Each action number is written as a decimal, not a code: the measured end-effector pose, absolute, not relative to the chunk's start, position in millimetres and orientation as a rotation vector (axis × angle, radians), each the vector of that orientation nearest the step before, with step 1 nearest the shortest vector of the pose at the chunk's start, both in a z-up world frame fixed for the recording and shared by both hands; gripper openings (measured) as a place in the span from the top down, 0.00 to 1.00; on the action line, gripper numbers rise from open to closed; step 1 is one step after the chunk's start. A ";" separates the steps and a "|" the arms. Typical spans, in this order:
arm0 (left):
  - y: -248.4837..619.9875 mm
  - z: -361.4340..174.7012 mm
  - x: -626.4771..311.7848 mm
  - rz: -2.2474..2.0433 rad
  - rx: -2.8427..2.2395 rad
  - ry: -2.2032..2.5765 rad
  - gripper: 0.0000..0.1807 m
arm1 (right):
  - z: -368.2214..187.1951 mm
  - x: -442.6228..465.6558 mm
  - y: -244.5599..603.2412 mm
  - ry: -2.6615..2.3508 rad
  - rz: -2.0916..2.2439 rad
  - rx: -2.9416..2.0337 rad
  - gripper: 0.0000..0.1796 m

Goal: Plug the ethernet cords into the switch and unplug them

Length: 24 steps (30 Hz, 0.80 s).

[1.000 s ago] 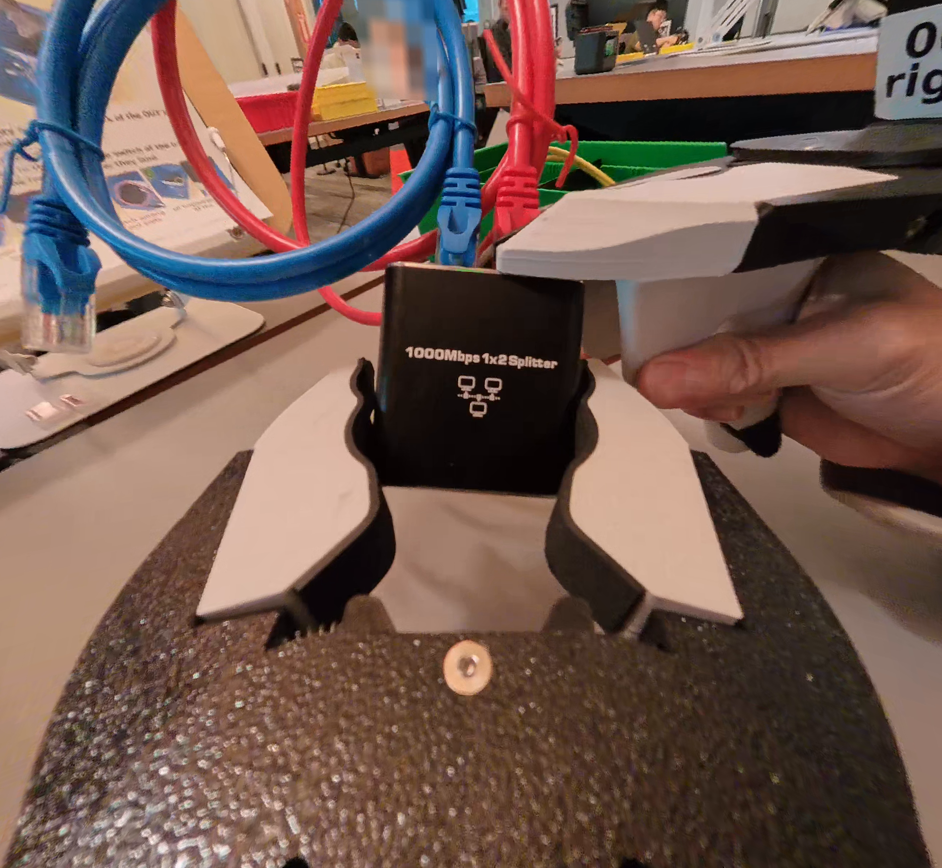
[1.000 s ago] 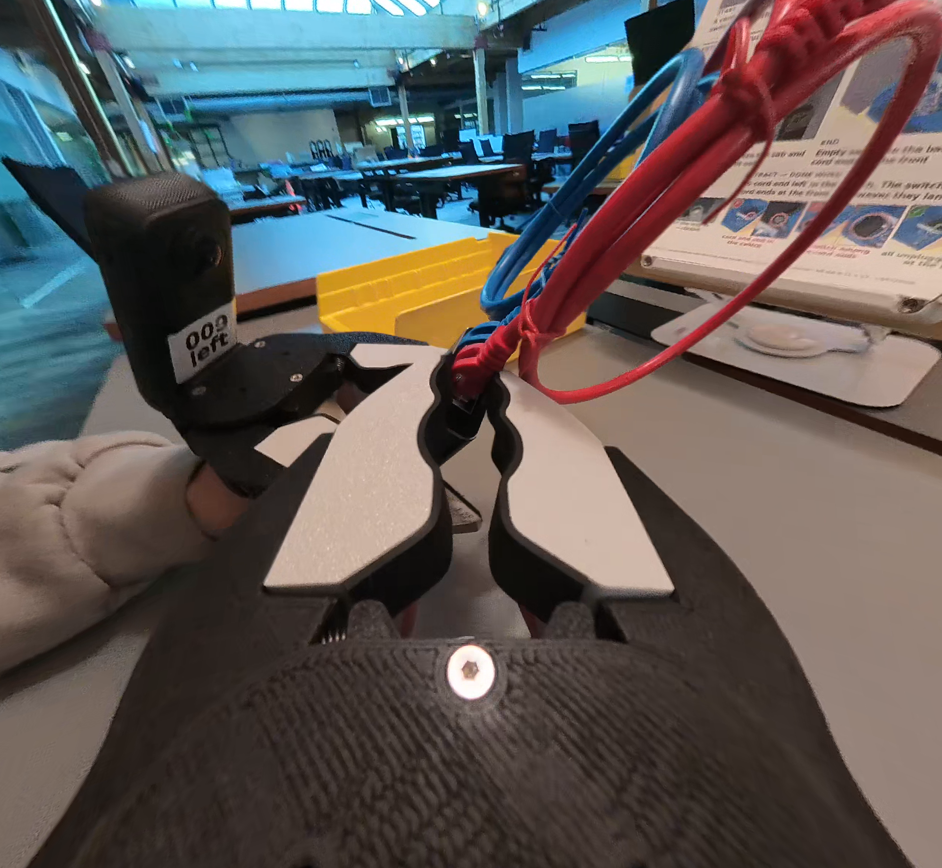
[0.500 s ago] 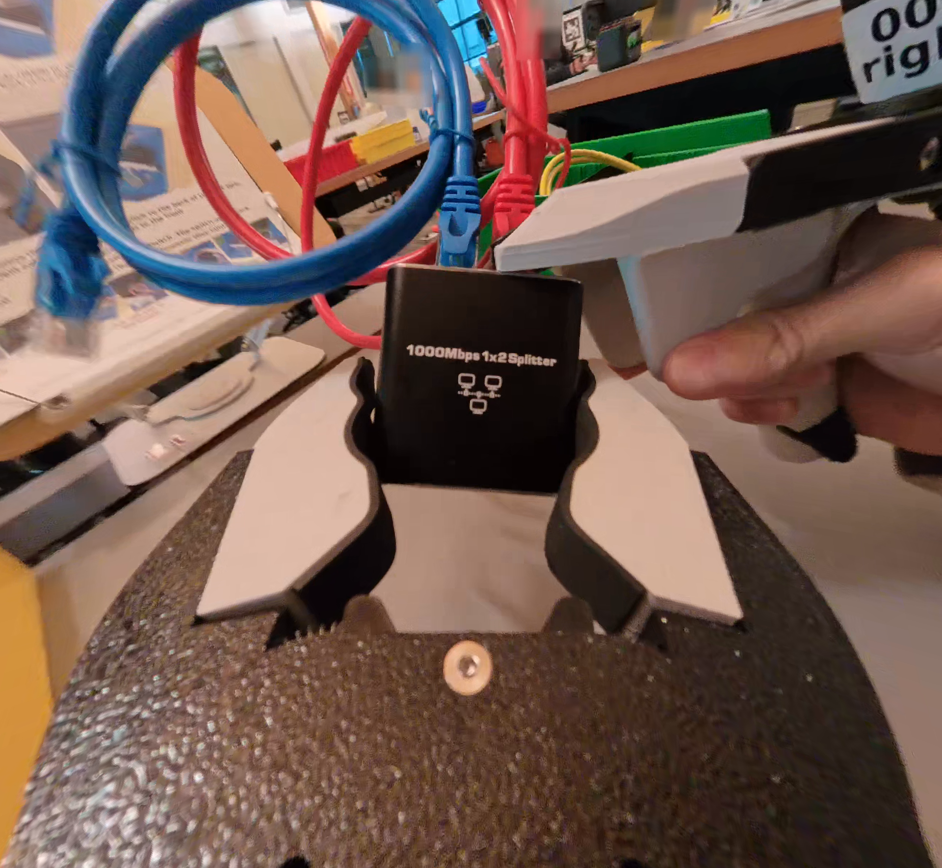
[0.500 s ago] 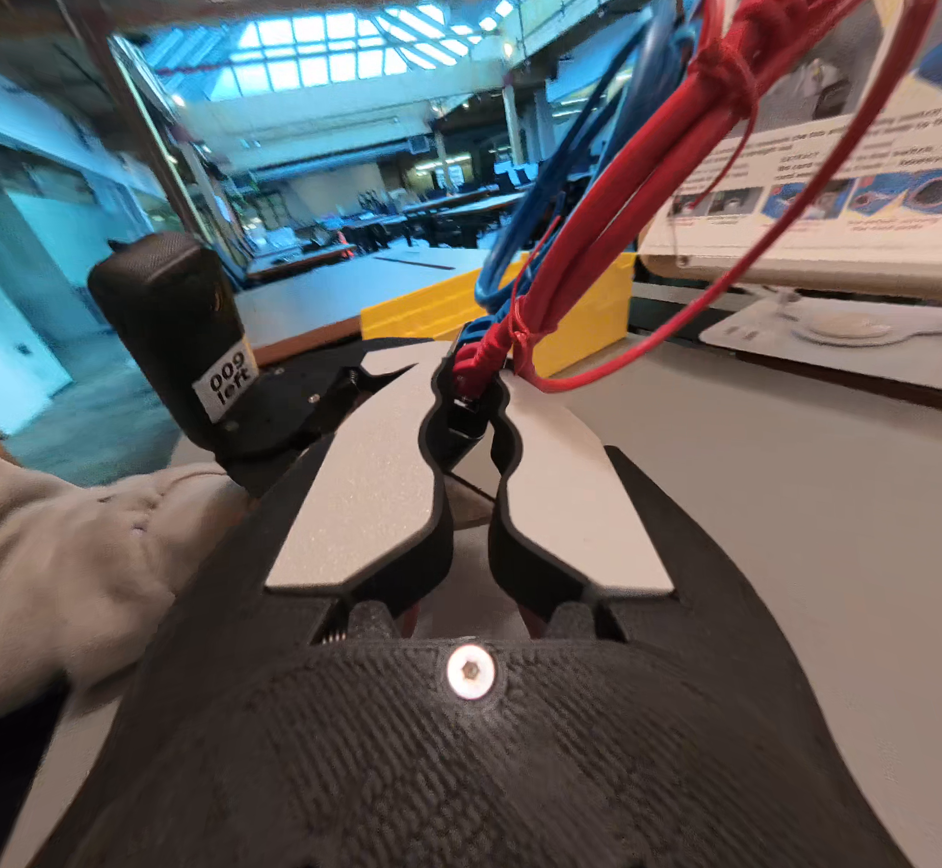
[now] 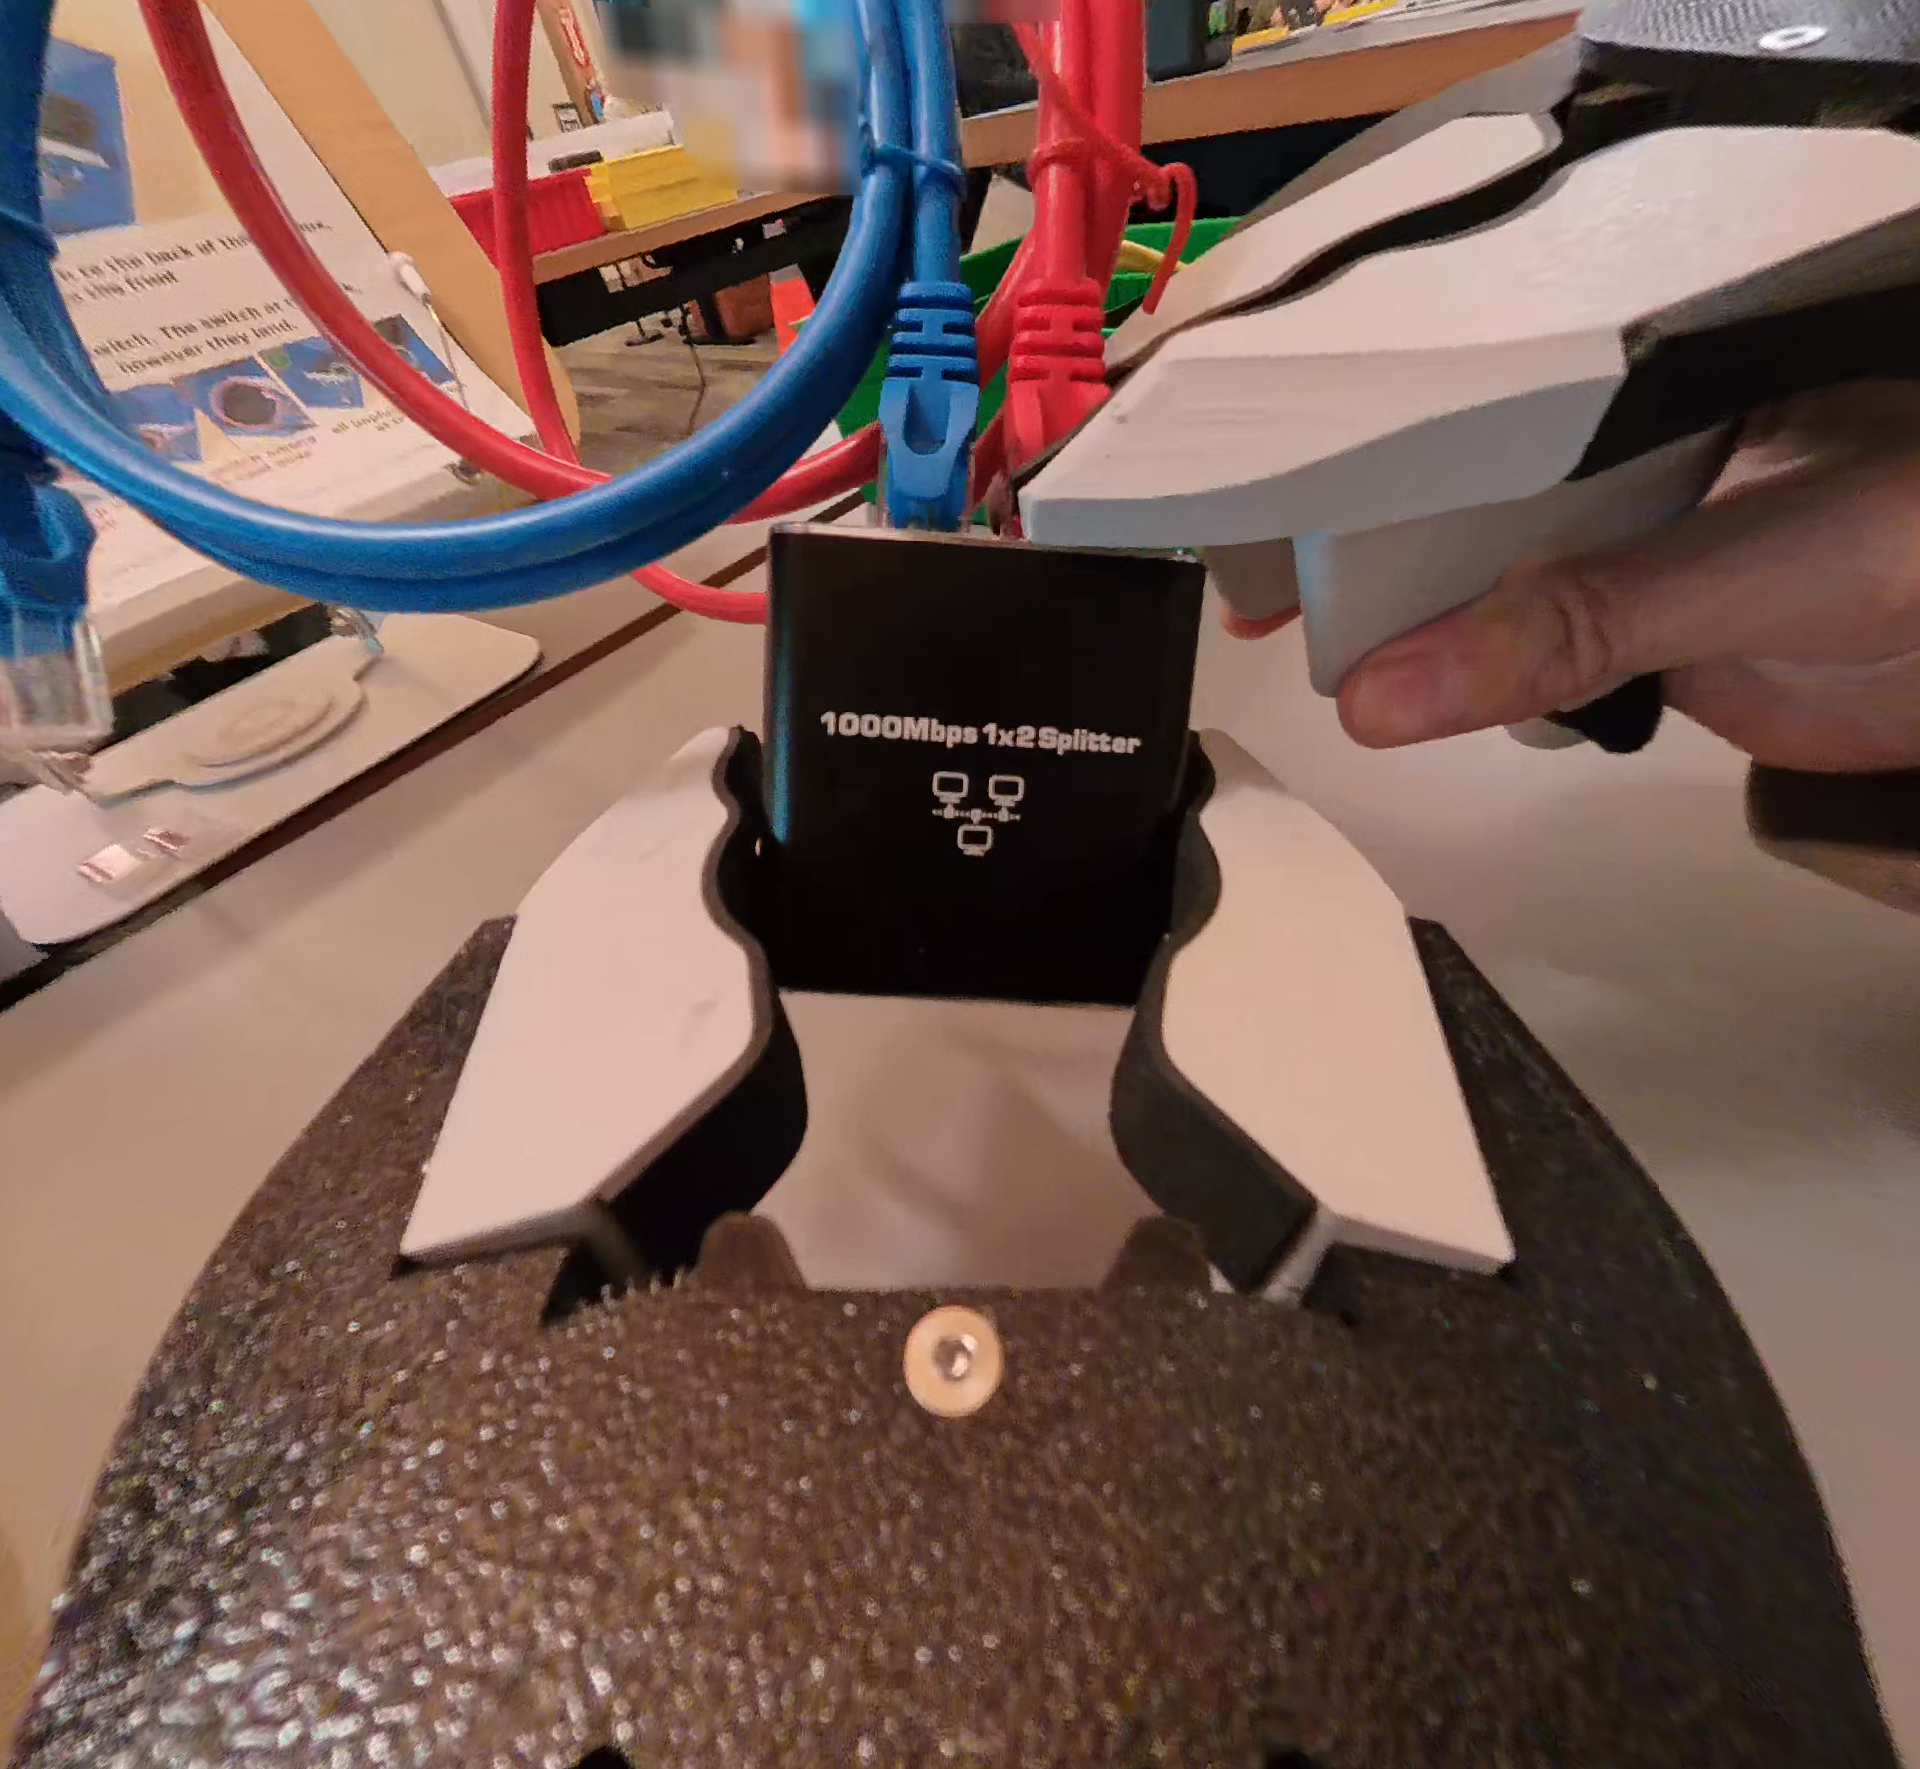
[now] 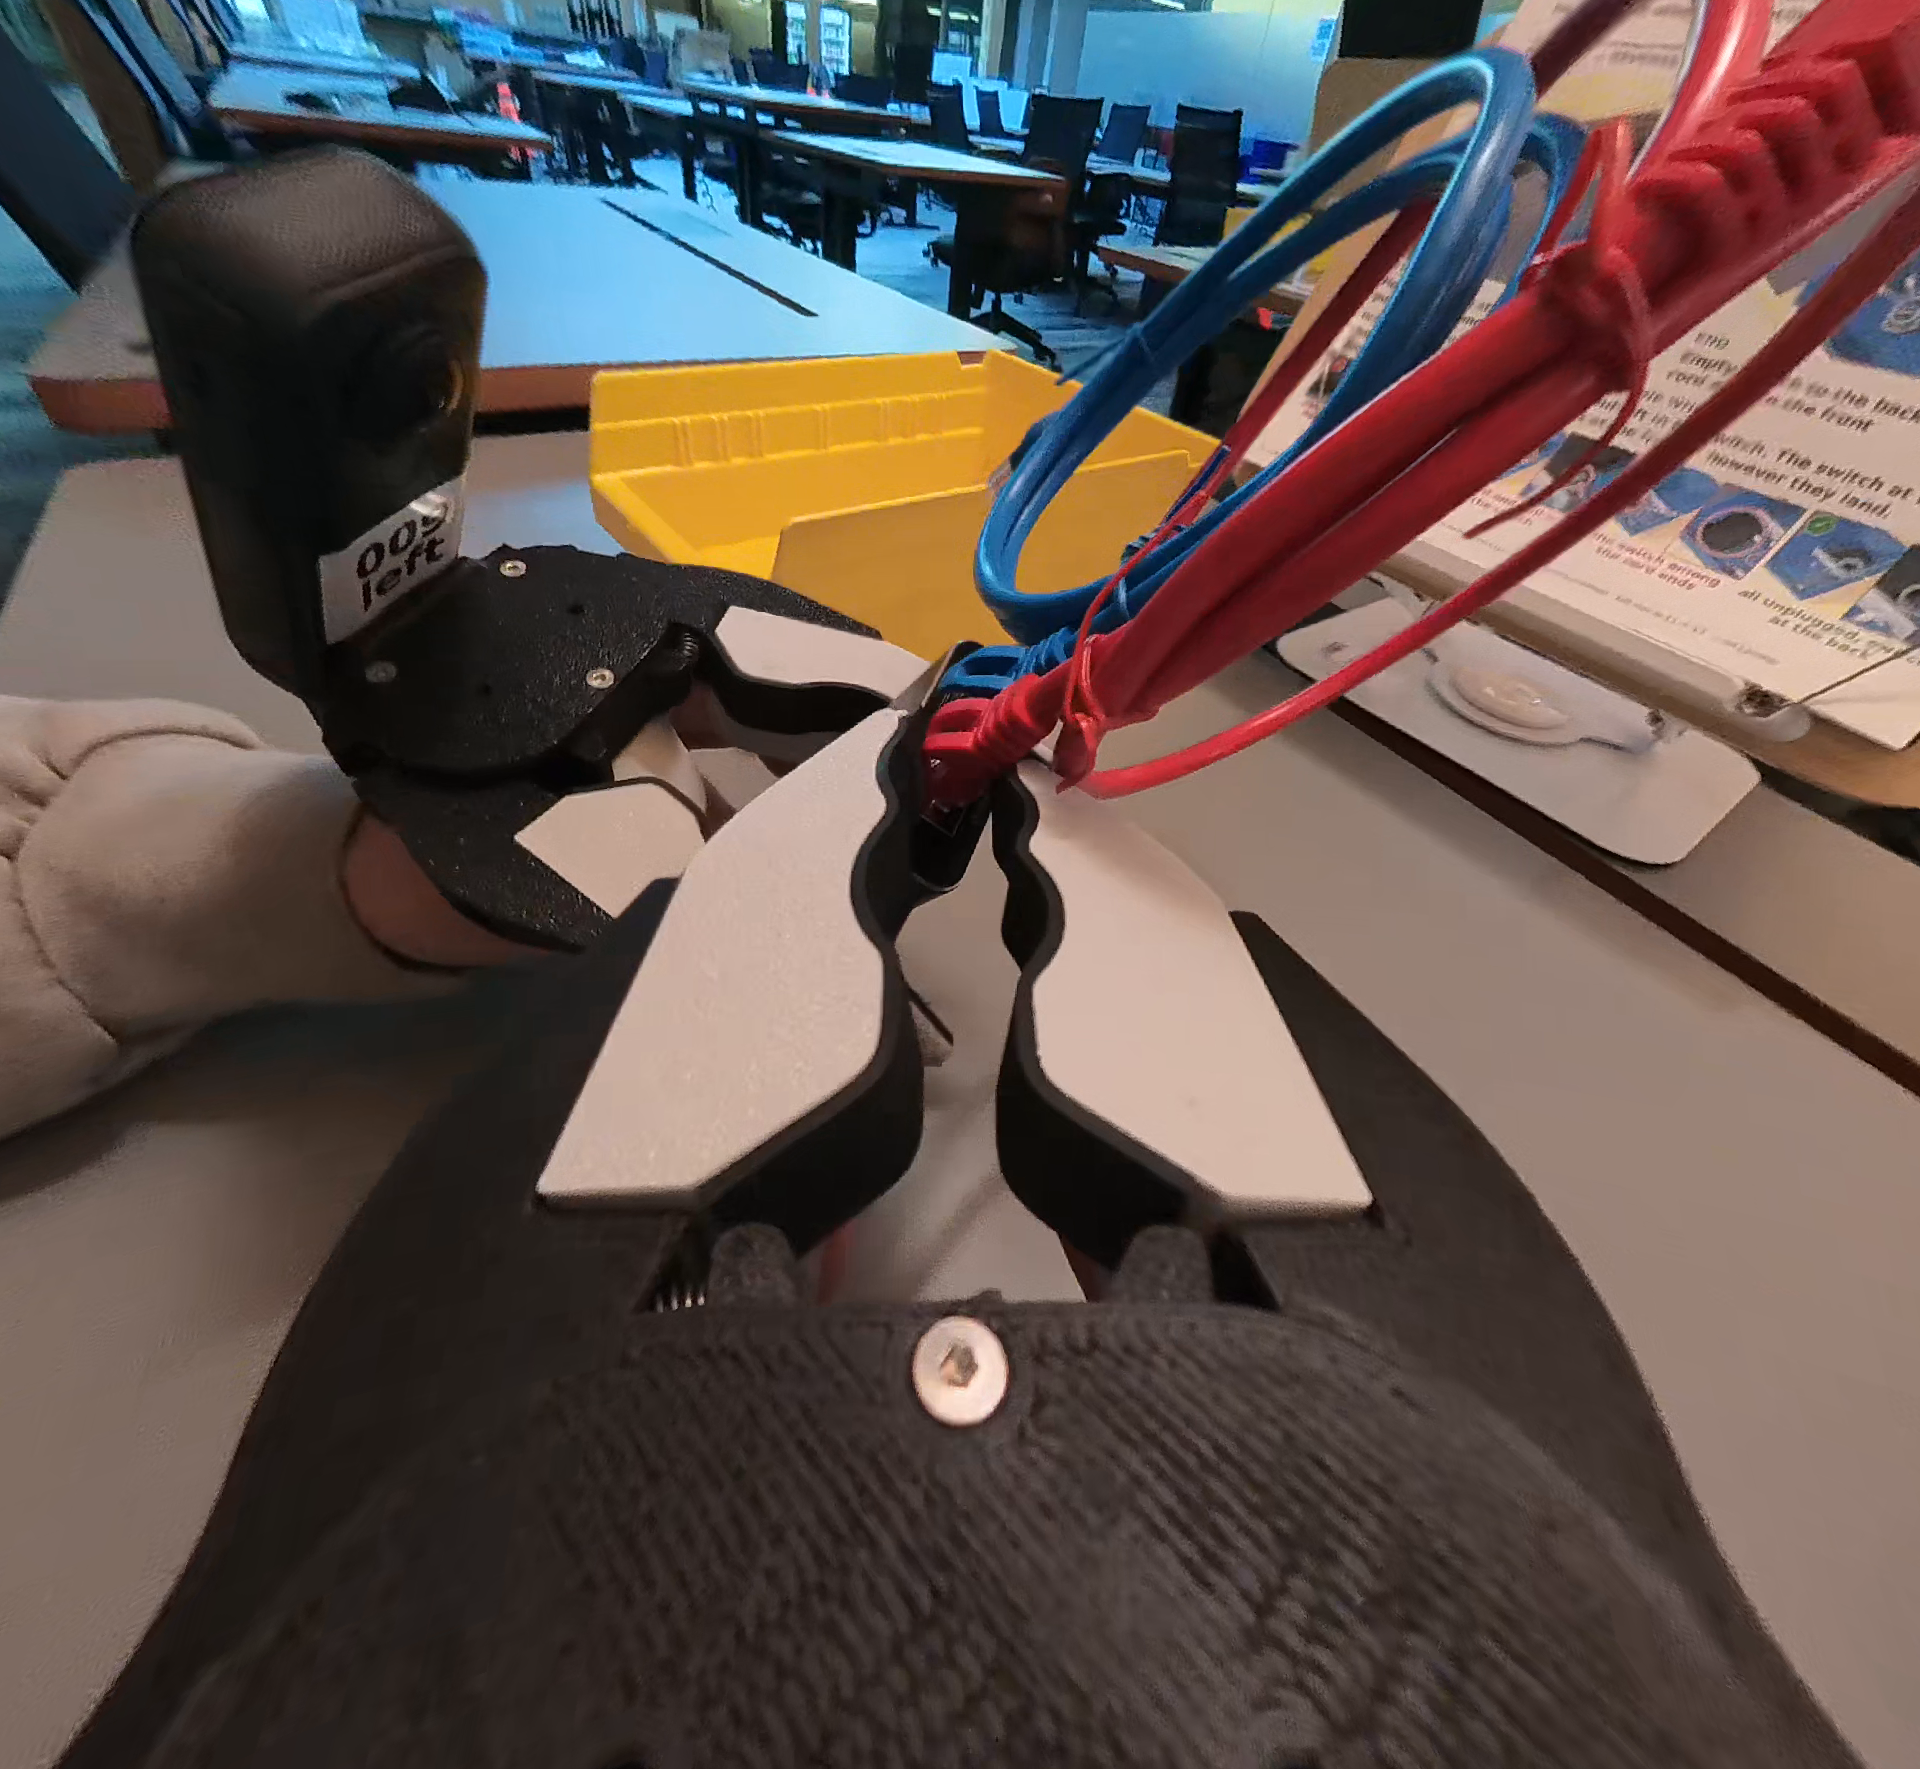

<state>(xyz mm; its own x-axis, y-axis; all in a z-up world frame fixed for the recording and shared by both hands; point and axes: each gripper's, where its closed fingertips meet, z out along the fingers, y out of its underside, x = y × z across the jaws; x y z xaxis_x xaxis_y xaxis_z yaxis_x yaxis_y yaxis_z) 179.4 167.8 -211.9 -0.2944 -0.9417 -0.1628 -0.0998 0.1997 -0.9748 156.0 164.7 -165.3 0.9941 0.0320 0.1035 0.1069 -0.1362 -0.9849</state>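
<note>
My left gripper [image 5: 971, 763] is shut on a small black switch box [image 5: 982, 743] and holds it above the grey table. A blue cord's plug [image 5: 925, 410] and a red cord's plug [image 5: 1055, 369] sit in the box's far end, side by side. Their coils loop up to the left, and the blue cord's free clear end [image 5: 47, 680] hangs at the left edge. My right gripper [image 6: 951, 774] is shut on the red plug [image 6: 961, 743] at the box; it also shows in the left wrist view [image 5: 1226, 462], reaching in from the right. The blue coil [image 6: 1247, 431] shows behind it.
A yellow bin [image 6: 862, 483] stands on the table [image 6: 1507, 1044] beyond the grippers. A propped instruction sheet [image 6: 1714, 431] on a white stand [image 6: 1517, 732] is at the back. A green bin [image 5: 1143, 254] lies behind the cords. A hand [image 5: 1662, 618] holds the right gripper. Tip to tip, the grippers are about 5 cm apart.
Both grippers keep their holds while the views swing and tilt. The coils swing and the blue cord's free end drops lower at the left. The red plug stays at the box.
</note>
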 end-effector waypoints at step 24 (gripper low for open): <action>172.3 -225.7 183.0 -1.072 -0.994 1.647 0.58 | -176.0 155.2 169.8 0.120 0.318 -1.572 0.92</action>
